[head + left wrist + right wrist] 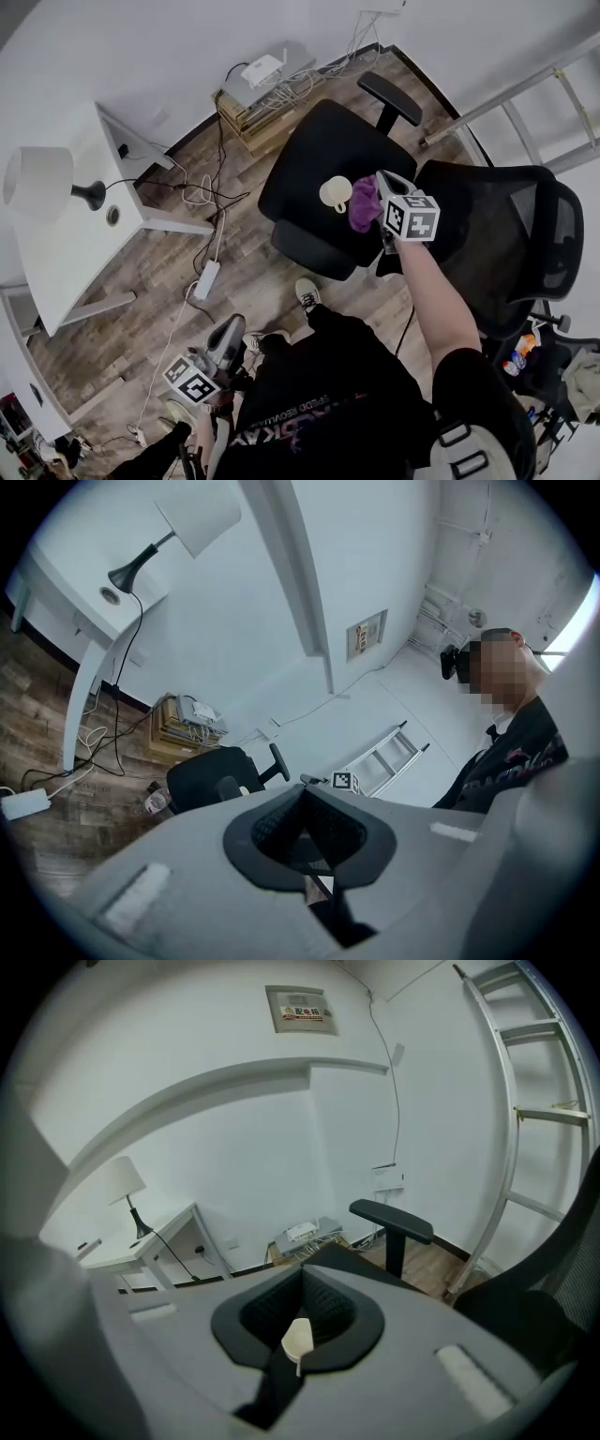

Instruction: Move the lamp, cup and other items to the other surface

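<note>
A: Lamp – where?
B: The white-shaded lamp w/ a black base stands upright on the white counter, far left in the head view. Its black cord runs off the counter edge.
A: And the cup?
B: The cream cup w/ a handle sits on the black padded seat of the office chair. A rumpled purple cloth lies just beside it, on the side nearer the right gripper.
A: Right gripper?
B: The right gripper is over the seat by the cloth, angled down. Its jaws are clenched tip to tip in its own view – nothing visibly pinched btwn them. A cream sliver shows thru the gap under the tips, can't tell what.
A: Left one?
B: The left gripper is low by the person's legs, well apart from the chair, approx. level. Its jaws are clenched too, w/ nothing in them.
</note>
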`<state>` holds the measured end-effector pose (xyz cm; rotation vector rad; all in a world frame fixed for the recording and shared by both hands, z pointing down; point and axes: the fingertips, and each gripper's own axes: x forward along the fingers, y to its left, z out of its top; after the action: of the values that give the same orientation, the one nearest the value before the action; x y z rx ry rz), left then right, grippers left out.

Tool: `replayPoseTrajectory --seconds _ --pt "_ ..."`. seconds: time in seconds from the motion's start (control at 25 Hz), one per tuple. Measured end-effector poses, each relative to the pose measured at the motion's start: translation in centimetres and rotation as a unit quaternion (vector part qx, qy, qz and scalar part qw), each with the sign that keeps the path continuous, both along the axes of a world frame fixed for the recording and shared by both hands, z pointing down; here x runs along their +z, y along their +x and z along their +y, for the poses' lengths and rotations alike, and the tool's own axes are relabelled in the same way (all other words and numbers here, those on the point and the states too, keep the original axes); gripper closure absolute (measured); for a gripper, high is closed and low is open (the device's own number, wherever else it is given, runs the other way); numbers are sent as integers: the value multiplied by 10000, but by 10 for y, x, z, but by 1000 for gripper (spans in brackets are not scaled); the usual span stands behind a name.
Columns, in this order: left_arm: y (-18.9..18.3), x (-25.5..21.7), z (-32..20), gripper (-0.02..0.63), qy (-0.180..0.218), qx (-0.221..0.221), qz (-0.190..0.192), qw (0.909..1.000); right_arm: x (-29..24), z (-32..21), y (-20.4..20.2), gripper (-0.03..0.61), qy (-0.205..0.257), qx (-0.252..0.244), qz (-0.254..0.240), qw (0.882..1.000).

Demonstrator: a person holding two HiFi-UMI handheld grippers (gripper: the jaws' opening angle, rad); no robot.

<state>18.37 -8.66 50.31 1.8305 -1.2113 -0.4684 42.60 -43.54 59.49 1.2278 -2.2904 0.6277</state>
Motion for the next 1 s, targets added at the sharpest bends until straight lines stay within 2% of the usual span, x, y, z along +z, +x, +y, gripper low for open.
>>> replayPoseTrajectory --seconds 0.16,0.28,0.36,0.44,0.52,0.6,0.72,0.8,0.88,0.92,1.0 --pt "7 -1 12 618 29 -129 -6 9999 -23 20 -33 577 42 -642 -233 9977" --pt "7 -4 19 618 88 -174 89 9998 -47 56 -64 577 82 -1308 -322 9909" --pt "-2 -9 27 618 170 -294 61 9994 -64 87 -101 576 171 -1916 -403 9805" --pt "-16 -16 36 618 284 -512 -27 9983 -81 119 -145 575 259 -2579 -545 9643" --pt "-29 -24 46 618 397 -720 -99 9966 -100 155 -184 575 293 -3244 -643 9433" --pt "-36 -31 57 618 494 -855 -145 9950 -118 195 -216 575 374 -3946 -619 9160" --pt "-43 -35 70 618 600 -1045 -170 9926 -143 256 -252 575 498 -4994 -627 8627" --pt "-48 -37 77 618 664 -1208 -130 9904 -159 299 -268 575 367 -5576 -854 8249" --pt "-55 -39 86 617 708 -1368 -80 9880 -171 341 -278 575 136 -5983 -1209 7920" --pt "-58 -39 89 618 720 -1435 -63 9870 -174 360 -281 575 0 -6106 -1377 7798" --pt "-64 -41 95 618 722 -1550 -56 9853 -167 395 -285 575 -377 -6227 -1595 7651"
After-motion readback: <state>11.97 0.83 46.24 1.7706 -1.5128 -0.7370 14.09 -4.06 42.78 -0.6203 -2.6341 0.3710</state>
